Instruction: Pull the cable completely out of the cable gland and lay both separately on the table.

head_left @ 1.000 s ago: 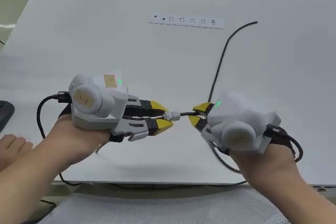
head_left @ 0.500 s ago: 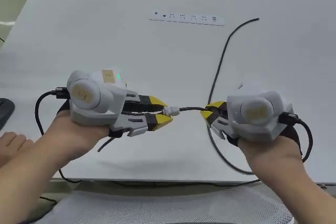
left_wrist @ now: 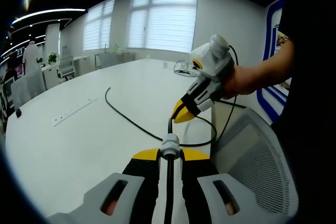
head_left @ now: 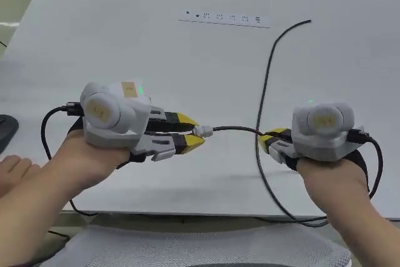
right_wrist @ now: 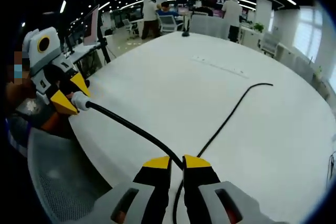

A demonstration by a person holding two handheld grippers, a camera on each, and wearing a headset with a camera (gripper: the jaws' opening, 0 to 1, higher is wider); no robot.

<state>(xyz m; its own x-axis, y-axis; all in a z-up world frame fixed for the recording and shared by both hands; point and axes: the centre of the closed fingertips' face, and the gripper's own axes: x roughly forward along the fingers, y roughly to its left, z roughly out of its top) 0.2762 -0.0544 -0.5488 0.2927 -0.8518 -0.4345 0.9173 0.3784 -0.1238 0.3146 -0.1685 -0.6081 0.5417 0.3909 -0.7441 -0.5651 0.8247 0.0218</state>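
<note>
My left gripper [head_left: 191,134] [left_wrist: 170,155] is shut on a small white cable gland [head_left: 201,132] [left_wrist: 170,144], held above the table near its front edge. A black cable [head_left: 232,129] [right_wrist: 131,129] runs out of the gland to my right gripper [head_left: 269,140] [right_wrist: 177,162], which is shut on it a hand's width to the right. Past the right gripper the cable [head_left: 267,73] loops down off the front edge and also stretches away across the white table [head_left: 156,60] to its free end [head_left: 307,22]. In the right gripper view the gland [right_wrist: 79,100] sits at the left gripper's yellow tips.
A white power strip [head_left: 225,19] [right_wrist: 220,66] lies far back at the table's middle. Black leads trail from both grippers over the front edge. A mesh chair back [head_left: 206,248] is just below that edge. People stand far back in the office [right_wrist: 157,9].
My right gripper has moved to the right, away from the left one, and more black cable now shows between the gland and its jaws. The left gripper has hardly moved.
</note>
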